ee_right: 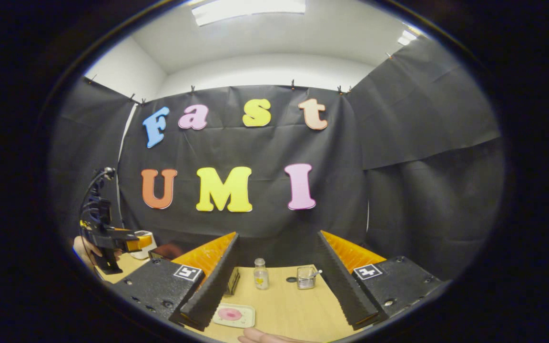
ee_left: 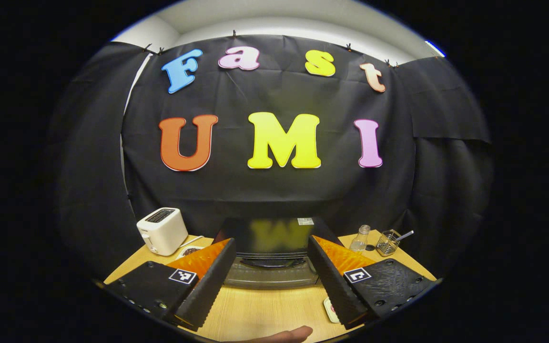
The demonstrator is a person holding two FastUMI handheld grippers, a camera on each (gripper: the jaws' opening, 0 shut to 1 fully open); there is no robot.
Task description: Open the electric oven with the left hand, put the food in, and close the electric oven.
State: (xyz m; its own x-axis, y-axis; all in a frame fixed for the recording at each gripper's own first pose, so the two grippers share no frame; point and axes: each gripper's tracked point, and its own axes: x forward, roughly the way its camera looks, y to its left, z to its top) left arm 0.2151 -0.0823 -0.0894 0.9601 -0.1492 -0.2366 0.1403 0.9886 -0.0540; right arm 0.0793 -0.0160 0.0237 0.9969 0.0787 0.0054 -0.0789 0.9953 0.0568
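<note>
I see left gripper (ee_left: 270, 281) spread wide, oven (ee_left: 270, 259) straight ahead, door shut. Door stiff, heavy; grab top handle. Right gripper (ee_right: 274, 290) spread, food tray (ee_right: 234, 315) below, light, slippery.

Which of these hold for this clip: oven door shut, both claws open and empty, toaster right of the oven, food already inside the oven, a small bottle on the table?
1. The oven door is shut. True.
2. The left claw and the right claw are both open and hold nothing. True.
3. The toaster stands right of the oven. False: in the left gripper view it stands to the oven's left.
4. The food is already in the oven. False: the pink food lies on a tray on the table.
5. A small clear bottle stands on the table. True.
</note>
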